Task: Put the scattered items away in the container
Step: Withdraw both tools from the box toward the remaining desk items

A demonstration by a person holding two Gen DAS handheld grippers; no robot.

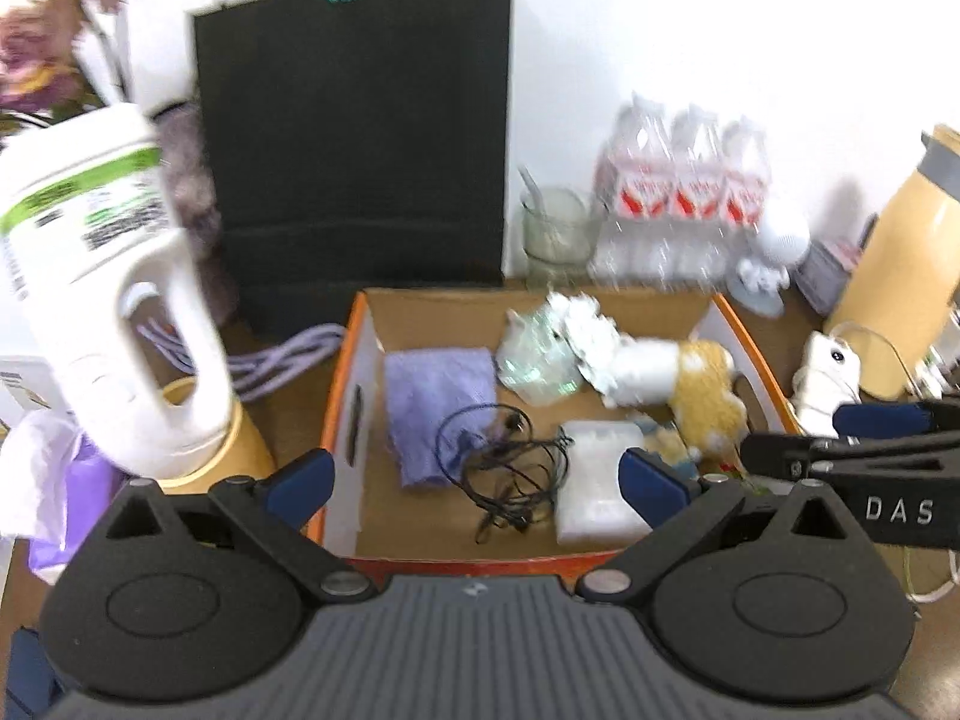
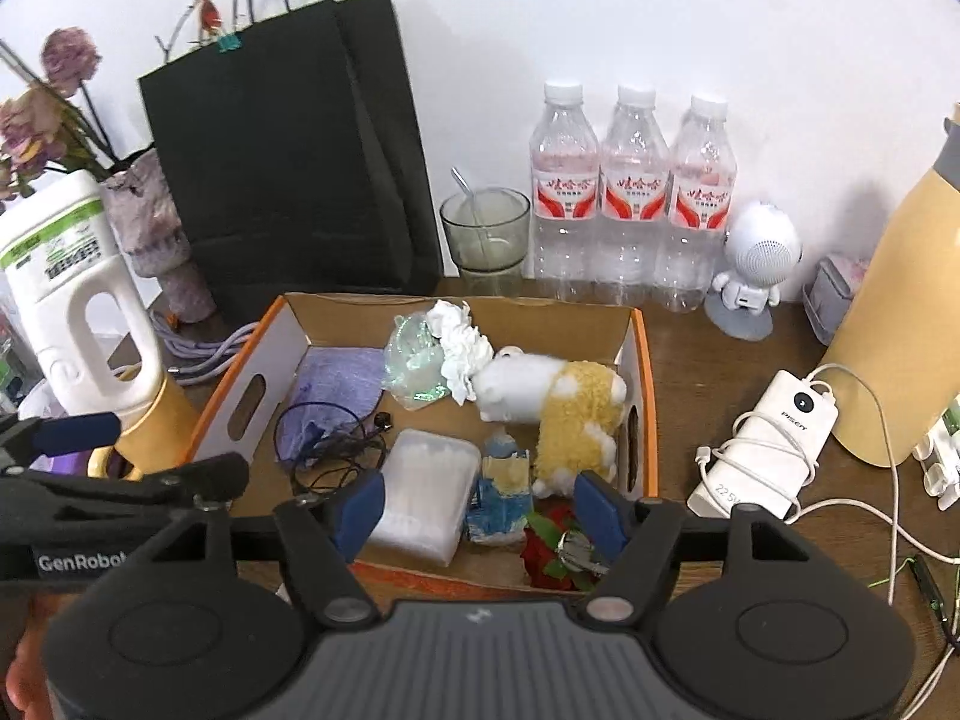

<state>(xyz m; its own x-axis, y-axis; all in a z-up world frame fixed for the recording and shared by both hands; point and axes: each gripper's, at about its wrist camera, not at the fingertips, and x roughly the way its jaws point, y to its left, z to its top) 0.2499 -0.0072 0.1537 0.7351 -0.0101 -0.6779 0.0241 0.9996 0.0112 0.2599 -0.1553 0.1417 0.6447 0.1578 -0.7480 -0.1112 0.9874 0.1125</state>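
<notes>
Cardboard box (image 2: 642, 372) with orange rims sits on the wooden table (image 2: 708, 354), in front of a black paper bag (image 2: 288, 144) that stands against the white wall. Left of the box stands a white detergent jug (image 2: 78, 306); behind it are 3 water bottles (image 2: 630, 198) in a row, with a glass (image 2: 486, 234) holding a spoon just beside them. A tan flask (image 2: 900, 324) stands at the right edge, near a white power bank (image 2: 774, 444) wrapped in its cable and a small white robot figure (image 2: 756, 258).

Inside the box lie a yellow-and-white plush toy (image 2: 558, 402), a purple cloth (image 2: 336, 378), a clear box of cotton swabs (image 2: 426, 492), crumpled white tissue (image 2: 459, 342), a clear plastic wrapper (image 2: 414, 360), a blue packet (image 2: 501, 492), a red flower (image 2: 546, 558) at the near right corner and a tangle of black earphones (image 2: 336, 450).

Left tool (image 1: 474, 480) hangs over the near edge of the box, spread wide and empty. Right tool (image 2: 480, 510) is also released, its blue pads apart above the swab box and packet, gripping nothing.
</notes>
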